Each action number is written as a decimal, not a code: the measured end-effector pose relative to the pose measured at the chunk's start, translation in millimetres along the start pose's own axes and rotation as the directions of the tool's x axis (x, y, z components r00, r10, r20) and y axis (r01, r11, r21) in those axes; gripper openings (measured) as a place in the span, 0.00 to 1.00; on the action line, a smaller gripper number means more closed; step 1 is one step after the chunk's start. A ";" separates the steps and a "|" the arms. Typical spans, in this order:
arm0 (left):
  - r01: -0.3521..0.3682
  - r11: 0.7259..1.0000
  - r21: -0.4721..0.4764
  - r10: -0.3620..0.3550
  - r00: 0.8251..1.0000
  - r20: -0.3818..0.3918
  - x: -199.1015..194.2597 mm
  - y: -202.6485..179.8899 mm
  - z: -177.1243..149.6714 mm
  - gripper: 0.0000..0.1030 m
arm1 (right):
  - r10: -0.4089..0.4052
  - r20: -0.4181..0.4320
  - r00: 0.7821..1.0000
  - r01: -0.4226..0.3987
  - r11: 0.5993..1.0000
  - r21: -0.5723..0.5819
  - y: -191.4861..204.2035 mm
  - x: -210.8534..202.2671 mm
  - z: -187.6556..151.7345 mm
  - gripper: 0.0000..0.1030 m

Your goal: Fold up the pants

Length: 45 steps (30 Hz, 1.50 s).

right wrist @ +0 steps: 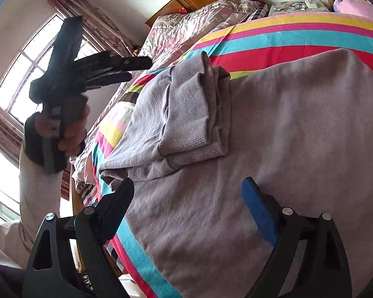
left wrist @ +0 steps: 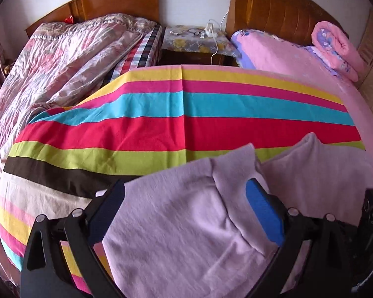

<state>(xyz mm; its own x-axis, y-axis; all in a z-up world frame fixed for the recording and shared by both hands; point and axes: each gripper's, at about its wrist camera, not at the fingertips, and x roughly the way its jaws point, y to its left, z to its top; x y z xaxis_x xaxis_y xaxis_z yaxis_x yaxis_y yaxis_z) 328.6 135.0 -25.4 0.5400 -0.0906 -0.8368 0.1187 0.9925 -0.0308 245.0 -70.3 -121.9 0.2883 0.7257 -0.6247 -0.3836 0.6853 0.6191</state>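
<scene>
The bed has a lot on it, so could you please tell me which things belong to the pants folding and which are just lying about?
Belongs to the job:
- pants, lilac, partly folded
- left tongs, open
- right tongs, open
- striped sheet under the pants

Just lying about:
- floral quilt
- pink blanket roll
- nightstand with charger
- headboards
- curtains

The striped sheet (left wrist: 149, 124) lies flat and bare across the middle of the left wrist frame, open room for tongs. A rumpled quilt (left wrist: 62, 57) bounds it at upper left, a nightstand (left wrist: 198, 47) at top centre, a rolled blanket (left wrist: 335, 49) at upper right. The pants (left wrist: 186, 223) fill the lower foreground.
</scene>
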 end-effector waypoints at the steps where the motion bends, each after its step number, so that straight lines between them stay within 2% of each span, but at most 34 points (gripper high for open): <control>1: 0.000 1.000 0.004 0.000 1.000 0.023 -9.6 0.6 -14.1 0.95 | 0.001 -0.016 1.000 0.000 1.000 0.012 -0.6 5.7 4.3 0.83; 3: -0.028 0.999 -0.041 0.030 0.998 0.050 -26.0 15.3 -49.7 0.95 | 0.015 -0.044 0.999 -0.014 1.000 0.022 2.1 15.3 12.3 0.82; 5: -0.048 0.988 -0.150 0.058 0.996 0.067 -39.7 44.7 -92.1 0.95 | 0.063 -0.074 0.995 -0.059 0.997 0.053 3.5 24.3 19.8 0.82; 7: -0.044 0.954 -0.295 0.071 0.994 0.084 -53.5 79.6 -135.4 0.95 | 0.111 -0.088 0.990 -0.102 0.989 0.104 3.6 33.6 26.8 0.80; 9: 0.000 0.910 -0.414 0.051 0.992 0.112 -67.2 105.6 -177.5 0.94 | 0.110 -0.074 0.991 -0.101 0.988 0.121 5.8 39.5 31.7 0.78; 10: 0.007 0.901 -0.433 0.050 0.992 0.120 -73.4 110.3 -194.1 0.94 | 0.101 -0.054 0.993 -0.092 0.985 0.144 5.4 41.4 33.9 0.76; 11: 0.004 0.903 -0.429 0.052 0.992 0.118 -76.5 109.4 -207.0 0.94 | 0.101 -0.036 0.994 -0.093 0.979 0.180 1.5 43.2 35.0 0.70; 13: 0.000 0.925 -0.380 0.045 0.993 0.108 -77.7 98.2 -223.2 0.94 | 0.090 -0.001 0.996 -0.087 0.968 0.234 -6.4 44.6 37.2 0.56; 15: 0.004 0.941 -0.338 0.037 0.993 0.115 -75.7 82.5 -227.8 0.94 | 0.072 0.012 0.997 -0.073 0.960 0.271 -14.5 49.2 42.0 0.14; 18: 0.042 0.950 -0.310 -0.006 0.993 0.116 -61.8 65.8 -223.7 0.94 | 0.066 0.079 0.995 -0.080 0.977 0.197 10.1 34.9 54.2 0.14; 22: 0.056 0.956 -0.287 -0.014 0.989 0.145 -46.4 50.3 -209.3 0.94 | 0.084 0.200 0.976 -0.093 0.995 0.036 81.0 -3.6 92.6 0.13; 24: 0.013 0.955 -0.296 0.034 0.988 0.151 -38.3 50.0 -198.8 0.95 | 0.106 0.265 0.958 -0.105 0.994 -0.021 110.5 -28.4 108.6 0.13; 26: -0.077 0.957 -0.279 0.103 0.992 0.077 -22.1 51.1 -193.0 0.95 | 0.116 0.345 0.932 -0.101 0.993 -0.061 128.7 -63.0 109.7 0.13; 27: -0.076 0.959 -0.273 0.098 0.993 0.069 -19.5 51.8 -193.9 0.96 | 0.114 0.376 0.920 -0.095 0.993 -0.068 131.3 -78.4 105.4 0.13; 29: -0.035 0.959 -0.280 0.064 0.993 0.095 -24.9 53.0 -199.4 0.96 | 0.071 0.408 0.910 -0.054 0.997 -0.054 119.9 -104.7 82.7 0.13; 32: -0.016 0.952 -0.305 0.060 0.989 0.137 -32.8 57.5 -201.9 0.96 | -0.046 0.402 0.915 0.025 0.998 0.057 66.0 -115.9 25.5 0.13; 33: 0.016 0.943 -0.333 0.035 0.989 0.146 -33.1 63.1 -202.7 0.96 | -0.071 0.379 0.923 0.028 0.993 0.116 39.9 -111.9 3.4 0.13; 35: 0.121 0.905 -0.408 -0.062 0.986 0.156 -28.5 79.5 -205.7 0.96 | -0.082 0.332 0.940 0.004 0.973 0.230 -9.3 -95.5 -41.4 0.13; 36: 0.146 0.895 -0.422 -0.081 0.982 0.169 -27.3 84.6 -206.4 0.98 | -0.091 0.286 0.954 0.012 0.964 0.266 -26.4 -79.9 -58.7 0.13; 37: 0.133 0.902 -0.410 -0.072 0.984 0.162 -26.6 80.8 -204.3 0.98 | -0.101 0.231 0.968 0.027 0.952 0.304 -39.1 -64.2 -73.5 0.13; 39: 0.088 0.920 -0.383 -0.036 0.990 0.139 -24.3 74.9 -202.5 0.98 | -0.084 0.286 0.955 0.000 0.960 0.280 -35.7 -61.2 -84.4 0.12; 42: 0.089 0.911 -0.403 -0.033 0.989 0.143 -25.2 77.3 -204.8 0.98 | -0.071 0.297 0.952 -0.012 0.963 0.269 -30.3 -66.9 -77.8 0.12; 45: 0.044 0.918 -0.393 0.009 0.991 0.132 -26.9 72.9 -205.3 0.98 | -0.074 0.292 0.953 -0.004 0.967 0.255 -30.8 -68.2 -75.9 0.12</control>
<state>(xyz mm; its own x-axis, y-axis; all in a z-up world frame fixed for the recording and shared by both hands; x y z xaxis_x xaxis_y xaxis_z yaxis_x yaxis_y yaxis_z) 151.6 226.8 -117.3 0.6462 -0.0922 -0.7576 -0.1944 0.9400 -0.2803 170.5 -145.5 -134.5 0.5596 0.6594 -0.5020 -0.1481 0.6756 0.7222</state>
